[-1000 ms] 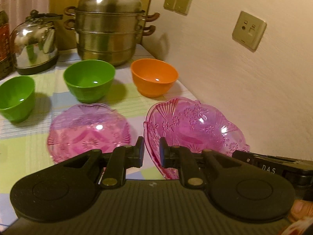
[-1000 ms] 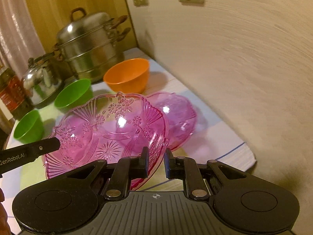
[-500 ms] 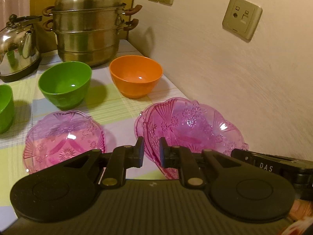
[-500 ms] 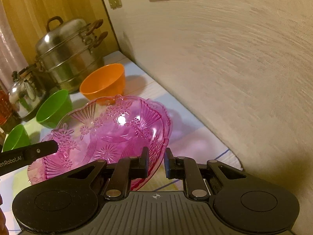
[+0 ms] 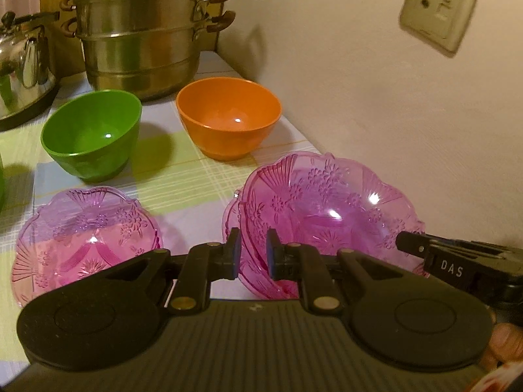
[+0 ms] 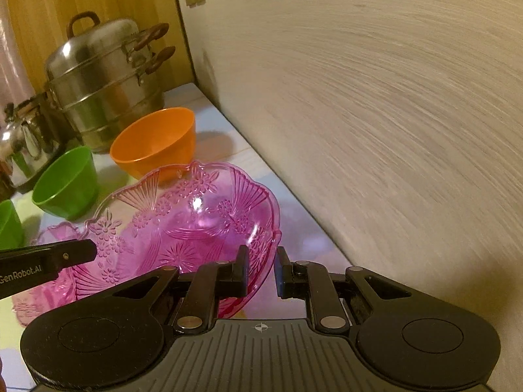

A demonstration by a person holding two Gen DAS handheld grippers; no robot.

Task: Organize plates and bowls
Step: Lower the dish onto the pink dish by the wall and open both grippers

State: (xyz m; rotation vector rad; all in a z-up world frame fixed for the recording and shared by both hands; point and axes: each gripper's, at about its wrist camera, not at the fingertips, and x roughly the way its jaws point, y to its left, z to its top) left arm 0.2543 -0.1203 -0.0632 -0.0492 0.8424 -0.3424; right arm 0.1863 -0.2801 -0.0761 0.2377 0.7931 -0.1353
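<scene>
A pink glass plate (image 5: 330,215) sits nested on a second pink plate (image 5: 230,215) at the table's right, near the wall. My left gripper (image 5: 251,251) is shut on the top plate's left rim. My right gripper (image 6: 261,271) is shut on the same plate's (image 6: 196,225) right rim; its finger shows in the left wrist view (image 5: 434,254). A third pink plate (image 5: 85,238) lies to the left. An orange bowl (image 5: 228,117) and a green bowl (image 5: 93,134) stand behind, and another green bowl (image 6: 8,225) at the far left.
A steel steamer pot (image 5: 140,29) and a kettle (image 5: 23,62) stand at the back of the checked tablecloth (image 5: 183,170). The wall (image 5: 376,104) with a socket (image 5: 438,9) runs close along the right side.
The held pink plate has moved right and down onto the other pink plate by the wall. Both grippers have travelled with it, closer to the bowls.
</scene>
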